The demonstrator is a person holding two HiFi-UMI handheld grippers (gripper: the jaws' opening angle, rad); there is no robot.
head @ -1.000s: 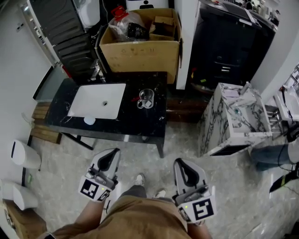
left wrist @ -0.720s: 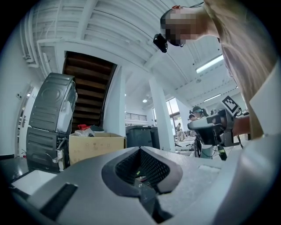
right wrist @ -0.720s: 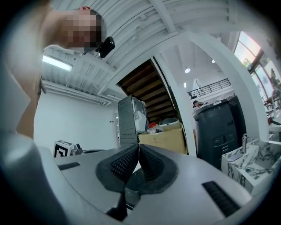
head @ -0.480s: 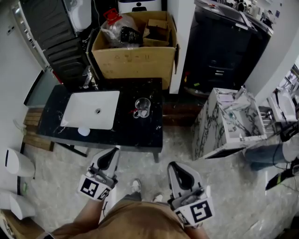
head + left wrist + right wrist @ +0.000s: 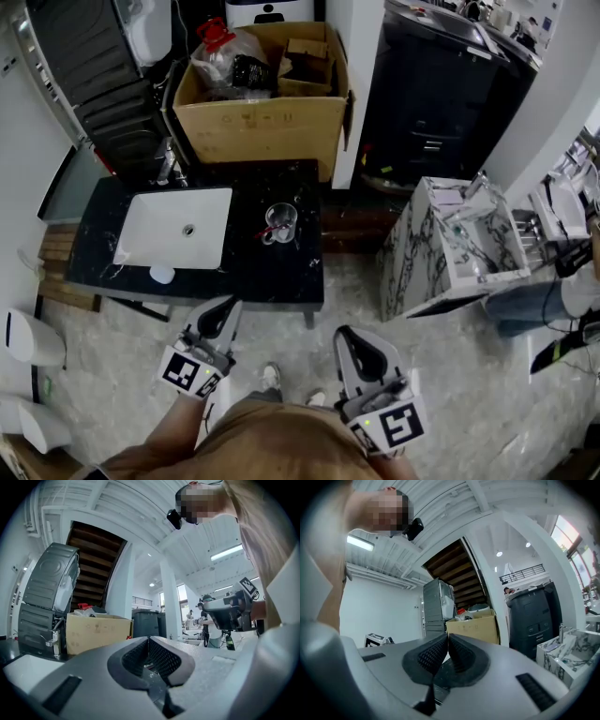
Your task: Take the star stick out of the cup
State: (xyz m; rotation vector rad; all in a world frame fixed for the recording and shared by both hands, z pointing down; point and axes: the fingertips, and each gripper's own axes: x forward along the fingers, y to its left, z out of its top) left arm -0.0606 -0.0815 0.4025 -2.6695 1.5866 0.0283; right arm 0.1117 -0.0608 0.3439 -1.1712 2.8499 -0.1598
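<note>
Two grippers are held low and level by the person's waist, well short of the black table, probably because no reach has begun. The left gripper and the right gripper both have jaws clenched on nothing. One clear cup stands on the table beside the basin, and one red star stick leans inside it.

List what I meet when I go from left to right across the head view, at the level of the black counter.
sink → cup → marble unit
</note>
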